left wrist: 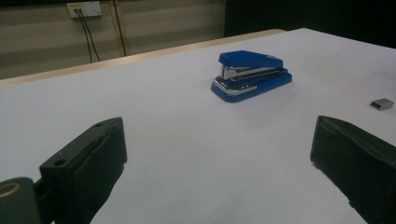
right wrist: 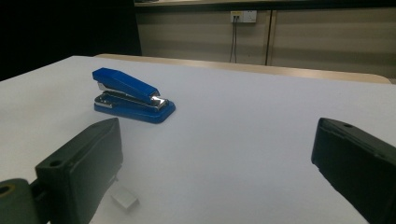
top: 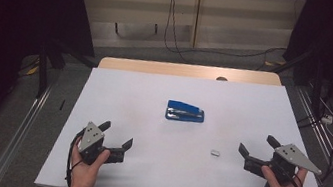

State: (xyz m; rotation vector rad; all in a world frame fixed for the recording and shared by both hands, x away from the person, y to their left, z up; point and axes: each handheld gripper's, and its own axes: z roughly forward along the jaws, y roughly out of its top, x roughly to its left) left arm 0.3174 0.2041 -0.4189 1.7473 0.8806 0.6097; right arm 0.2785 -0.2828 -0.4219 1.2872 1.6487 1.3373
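High view: both my left gripper [top: 116,135] and right gripper [top: 258,145] gape wide, empty, near the table's [top: 119,91] front corners; blue stapler [top: 185,111] mid-table, staple strip [top: 216,152] beside my right.

A stapler [top: 185,111] is lying near the middle of the tabletop [top: 156,82]. What appears to be a strip of staples [top: 216,152] is resting nearer the person and to the right. The left tool [top: 117,137] is sitting at the near left, the right tool [top: 256,145] at the near right, both well apart from the stapler.
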